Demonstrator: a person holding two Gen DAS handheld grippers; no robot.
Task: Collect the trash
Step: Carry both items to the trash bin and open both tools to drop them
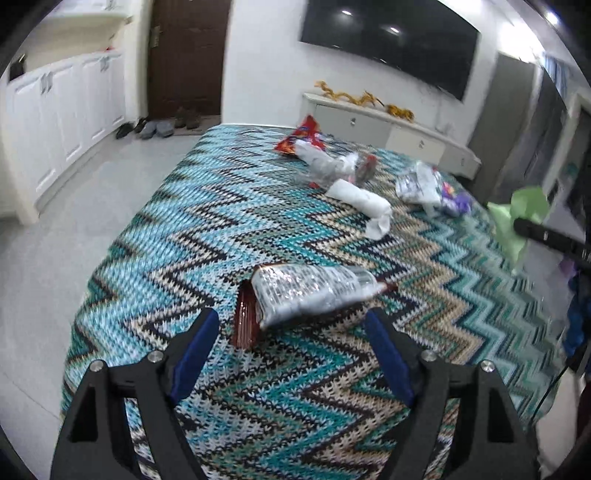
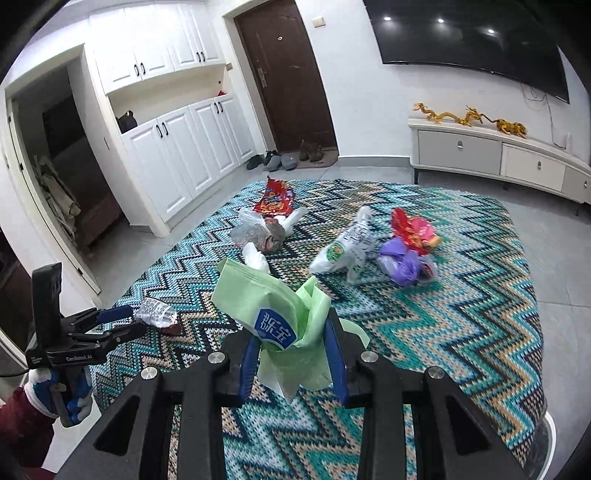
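Gripping one green pouch [image 2: 273,314]: right tool [image 2: 293,350]; left tool [image 1: 291,343] wide, empty; one silver wrapper [image 1: 306,295] ahead.

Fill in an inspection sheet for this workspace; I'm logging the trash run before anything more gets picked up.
Surface: zigzag knit cloth, fully covering the table.
Job's things: silver wrapper nearest the left gripper; green bag; red snack bag; white plastic bags; printed white bag; purple and red wrappers.
Clutter: nothing seen beyond the trash.
Grippers: left gripper open, empty, pads either side of the silver wrapper; right gripper shut on the green bag, lifted.
Cables: thin dark cord at the cloth's right edge.
Surroundings: dark door, white cabinets, wall TV, shoes.
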